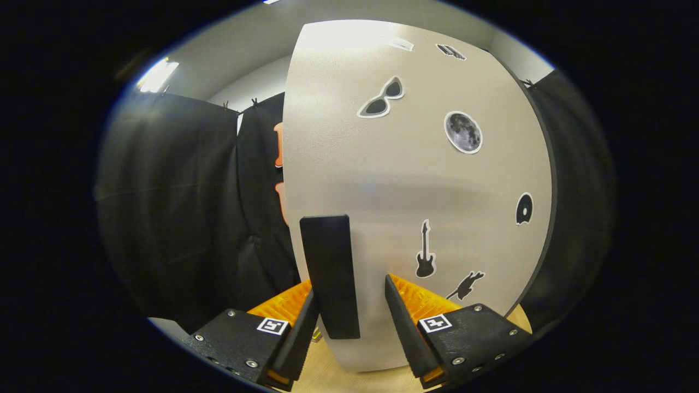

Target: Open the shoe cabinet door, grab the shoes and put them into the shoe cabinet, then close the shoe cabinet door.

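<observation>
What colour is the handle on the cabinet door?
Black, a plain vertical handle on the pale grey door, between the gripper fingers in the gripper view.

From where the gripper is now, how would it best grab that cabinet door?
By the dark upright handle on the door, approached head-on. It stands out from the flat panel, and the open gripper already has a finger on each side.

we see the gripper (349,322): two black finger mounts with silver screws, each carrying a small square black-and-white marker tag; ribbed wedge-shaped fingers (401,322) taper forward, spread apart.
</observation>
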`<state>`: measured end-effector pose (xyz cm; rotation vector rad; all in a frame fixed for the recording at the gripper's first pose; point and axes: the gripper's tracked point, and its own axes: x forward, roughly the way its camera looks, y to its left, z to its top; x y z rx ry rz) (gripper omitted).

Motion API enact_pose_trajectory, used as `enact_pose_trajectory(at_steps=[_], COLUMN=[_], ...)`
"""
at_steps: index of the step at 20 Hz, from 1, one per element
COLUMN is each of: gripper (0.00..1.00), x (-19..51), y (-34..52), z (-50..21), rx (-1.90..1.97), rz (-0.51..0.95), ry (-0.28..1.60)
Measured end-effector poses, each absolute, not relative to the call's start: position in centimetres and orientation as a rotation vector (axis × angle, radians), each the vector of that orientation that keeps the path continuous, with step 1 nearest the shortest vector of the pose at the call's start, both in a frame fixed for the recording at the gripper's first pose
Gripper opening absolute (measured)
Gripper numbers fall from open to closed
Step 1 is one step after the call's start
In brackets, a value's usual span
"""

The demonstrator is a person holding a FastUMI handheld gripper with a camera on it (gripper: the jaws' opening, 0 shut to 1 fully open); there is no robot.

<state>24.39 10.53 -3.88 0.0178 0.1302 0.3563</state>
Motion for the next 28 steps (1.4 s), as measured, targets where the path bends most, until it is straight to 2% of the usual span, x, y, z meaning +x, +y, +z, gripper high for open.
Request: enact_pose_trajectory(at_steps=[6,19,28], gripper=[0.76,0.79,0.80], x=[25.2,26.1,21.6], y=[10.9,11.6,10.7], z=[-3.8,-4.4,-2.6], rx=[-0.008,0.075,0.045], rz=[0.317,0.326,0.292], ry=[0.113,0.141,0.092])
